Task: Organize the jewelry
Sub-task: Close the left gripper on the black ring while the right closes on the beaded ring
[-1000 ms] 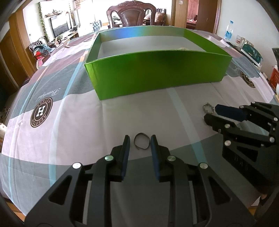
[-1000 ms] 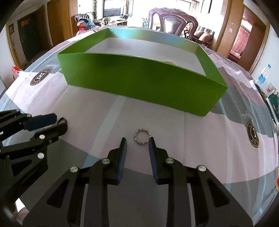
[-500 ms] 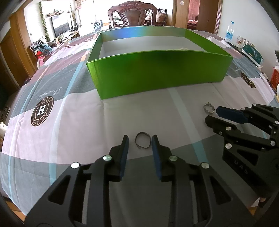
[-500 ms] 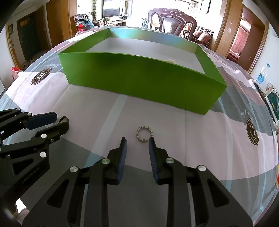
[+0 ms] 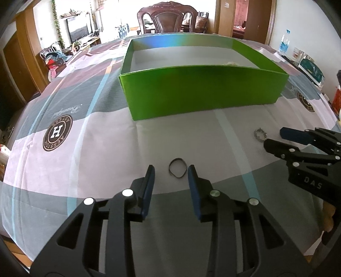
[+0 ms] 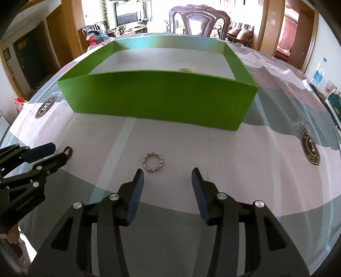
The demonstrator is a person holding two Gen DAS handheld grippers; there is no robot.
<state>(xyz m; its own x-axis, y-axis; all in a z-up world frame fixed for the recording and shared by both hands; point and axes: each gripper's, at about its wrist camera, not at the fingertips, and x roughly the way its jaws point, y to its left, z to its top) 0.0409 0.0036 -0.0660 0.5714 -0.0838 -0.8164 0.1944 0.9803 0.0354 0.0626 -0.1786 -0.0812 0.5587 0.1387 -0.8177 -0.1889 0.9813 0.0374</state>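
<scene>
Tablecloth (image 5: pixel 106 149) under you is pink and grey bands with round H logos. Green box (image 5: pixel 202 91) sits mid-table, something pale inside by its near wall. Your left gripper (image 5: pixel 170 170) is released, dark ring (image 5: pixel 178 170) lying just ahead between its fingertips. Your right gripper (image 6: pixel 167 173) is spread wide, silver ring (image 6: pixel 153 162) on the cloth ahead, nearer its left finger. Carved chair (image 6: pixel 198 19) at the far edge, TV (image 5: pixel 78 29) behind, water bottle (image 5: pixel 284 43) toward the far right corner.
</scene>
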